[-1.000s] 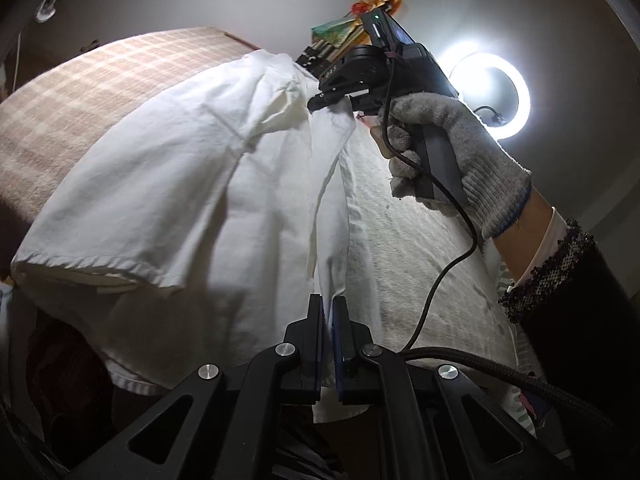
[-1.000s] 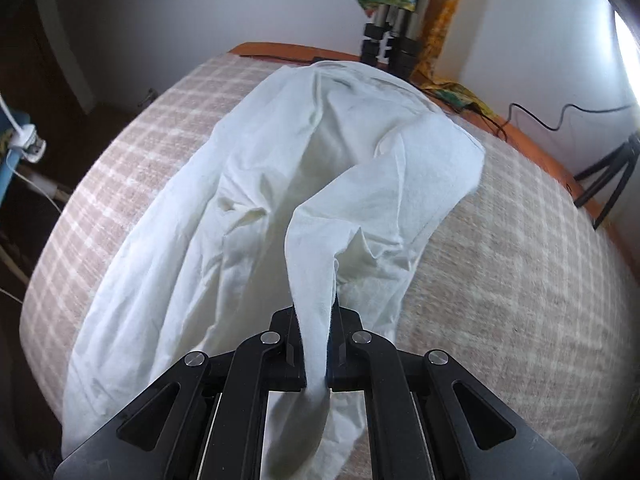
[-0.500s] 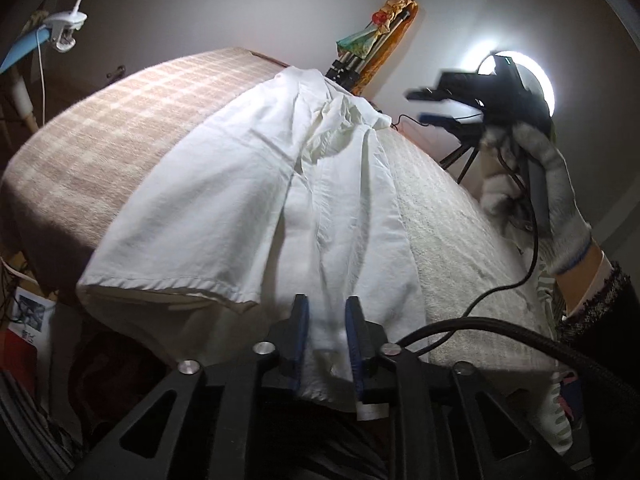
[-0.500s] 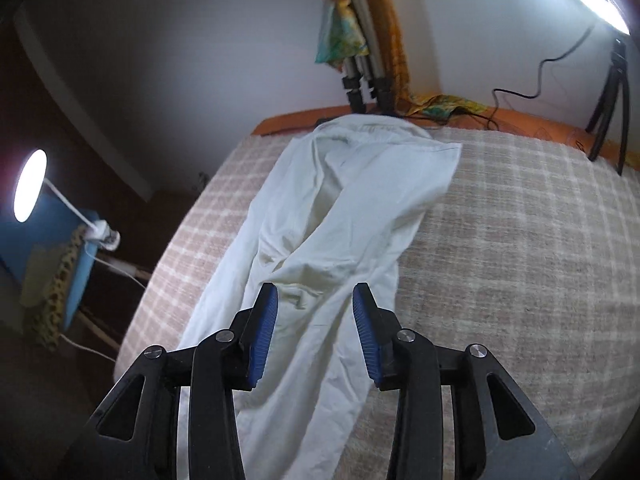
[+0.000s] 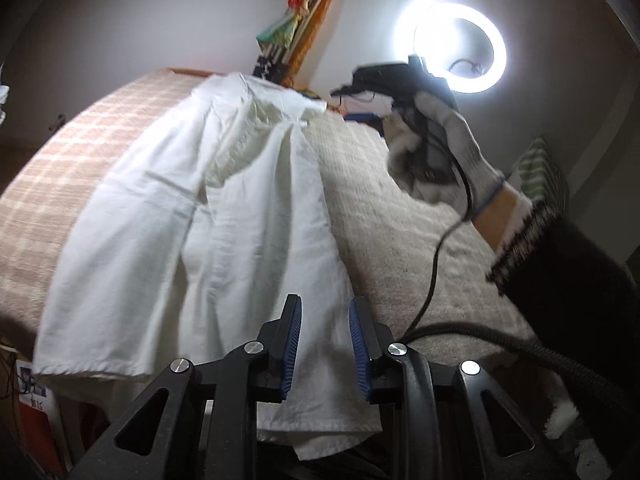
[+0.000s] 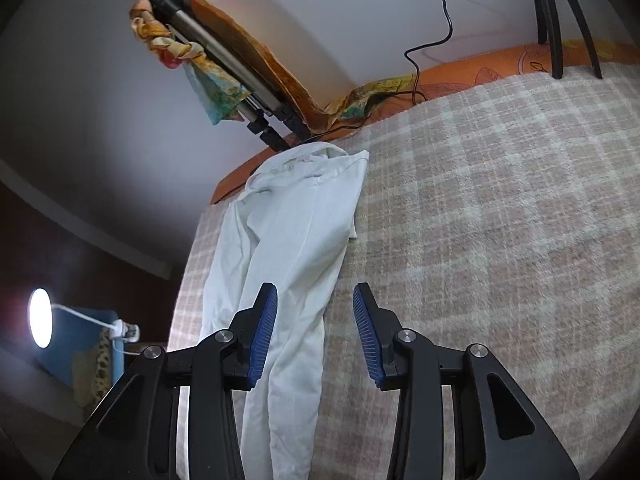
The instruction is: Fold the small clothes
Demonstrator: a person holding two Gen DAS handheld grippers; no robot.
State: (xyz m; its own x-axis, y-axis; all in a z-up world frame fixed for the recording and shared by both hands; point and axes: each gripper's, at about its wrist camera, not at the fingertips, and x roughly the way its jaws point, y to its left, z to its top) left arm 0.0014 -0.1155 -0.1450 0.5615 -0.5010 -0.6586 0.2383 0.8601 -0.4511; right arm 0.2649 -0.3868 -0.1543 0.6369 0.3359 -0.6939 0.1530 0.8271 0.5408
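The right gripper (image 6: 315,334) hangs over the bed (image 6: 500,220), its blue-padded fingers (image 6: 264,332) parted with nothing between them, having just been opening. A white garment (image 6: 296,240) lies lengthwise along the checked blanket's left side. A lit lamp (image 6: 40,318) glows far left.

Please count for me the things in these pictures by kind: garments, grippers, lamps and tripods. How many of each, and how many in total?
White garment on the checked blanket: 1
Grippers, left gripper and right gripper, both open with nothing between the fingers: 2
Lamps, ring light and round lamp: 2
Tripods, wrapped tripod and dark tripod: 2
Total: 7
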